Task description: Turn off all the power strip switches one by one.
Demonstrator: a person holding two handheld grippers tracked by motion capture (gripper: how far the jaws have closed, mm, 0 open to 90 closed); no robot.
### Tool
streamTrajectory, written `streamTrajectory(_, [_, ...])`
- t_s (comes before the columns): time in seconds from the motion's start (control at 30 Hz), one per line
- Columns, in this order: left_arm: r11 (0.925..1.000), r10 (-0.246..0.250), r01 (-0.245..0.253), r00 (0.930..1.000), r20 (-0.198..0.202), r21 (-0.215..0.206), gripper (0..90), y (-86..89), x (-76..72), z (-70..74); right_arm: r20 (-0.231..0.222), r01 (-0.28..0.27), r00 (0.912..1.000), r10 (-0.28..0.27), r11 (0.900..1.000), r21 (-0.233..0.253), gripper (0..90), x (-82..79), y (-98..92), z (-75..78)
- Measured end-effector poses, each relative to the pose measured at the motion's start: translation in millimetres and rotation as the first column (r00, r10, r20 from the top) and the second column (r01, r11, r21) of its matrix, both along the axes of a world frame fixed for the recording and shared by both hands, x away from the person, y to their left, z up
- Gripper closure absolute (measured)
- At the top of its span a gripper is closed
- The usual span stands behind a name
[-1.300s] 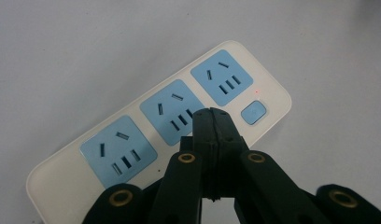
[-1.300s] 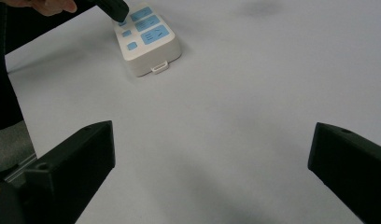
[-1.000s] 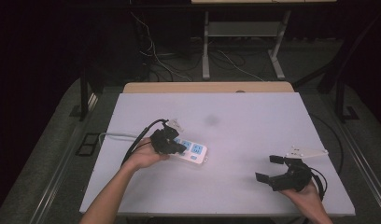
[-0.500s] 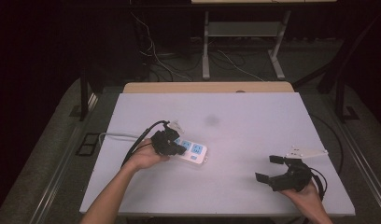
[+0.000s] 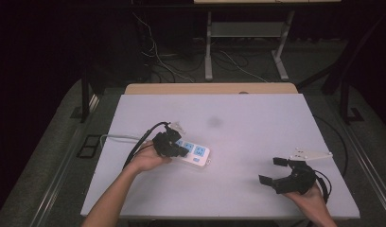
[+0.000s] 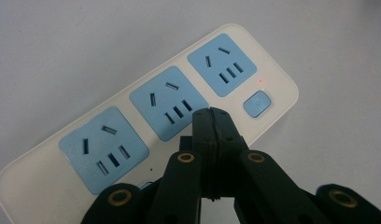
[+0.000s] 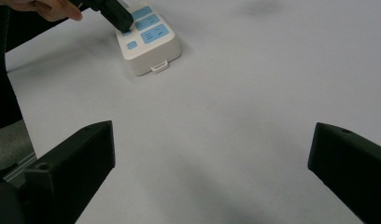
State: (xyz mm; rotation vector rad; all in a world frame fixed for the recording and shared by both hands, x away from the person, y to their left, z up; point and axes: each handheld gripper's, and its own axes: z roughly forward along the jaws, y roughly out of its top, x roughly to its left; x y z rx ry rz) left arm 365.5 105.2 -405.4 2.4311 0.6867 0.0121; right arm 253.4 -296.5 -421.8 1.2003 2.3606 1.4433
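Almost nothing has shifted since the earlier high views: the left gripper (image 5: 174, 147) still hangs over the near-left part of the white power strip (image 5: 195, 154), and the right gripper (image 5: 281, 176) still rests well apart at the table's (image 5: 257, 113) near right. That stillness suggests the work is at a careful pressing or aiming step rather than a carry. In the left gripper view the jaws are pressed together with nothing between them, their joined tip poised over the strip's middle blue socket (image 6: 166, 102), with the small blue switch button (image 6: 257, 103) and a tiny red light (image 6: 260, 81) just beyond. Whether the tip actually touches the strip is hard to judge from this angle; it may be hovering just above. The right gripper's jaws are spread wide and empty. The strip lies flat on the table's left half; its left end is hidden under the hand (image 5: 148, 160), and its cord (image 5: 116, 137) runs off to the left.
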Motion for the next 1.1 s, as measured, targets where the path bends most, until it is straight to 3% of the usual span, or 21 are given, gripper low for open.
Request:
streamTrajectory(0.2, [1.0,-0.003,0.003,1.0,-0.001,-0.007,89.1,1.0,0.1,-0.6,0.001,-0.001,1.0,0.001,1.0,-0.001,0.5,-0.1,0.4,-0.1])
streamTrajectory(0.33, [0.9997,0.007,-0.008,0.9996,-0.027,-0.024,89.2,2.9,2.7,-1.5,0.002,-0.001,1.0,0.001,1.0,0.0,0.5,-0.3,0.4,0.0])
streamTrajectory(0.73, [0.9995,0.013,-0.014,0.9995,-0.029,-0.027,89.4,2.8,3.9,-2.6,0.004,-0.001,1.0,0.001,1.0,-0.001,0.5,-0.3,0.1,0.7])
streamTrajectory(1.1, [1.0,0.001,-0.001,1.0,0.004,-0.001,89.5,0.3,1.7,-1.8,0.003,0.001,1.0,-0.001,1.0,-0.002,0.5,-0.3,0.1,0.8])
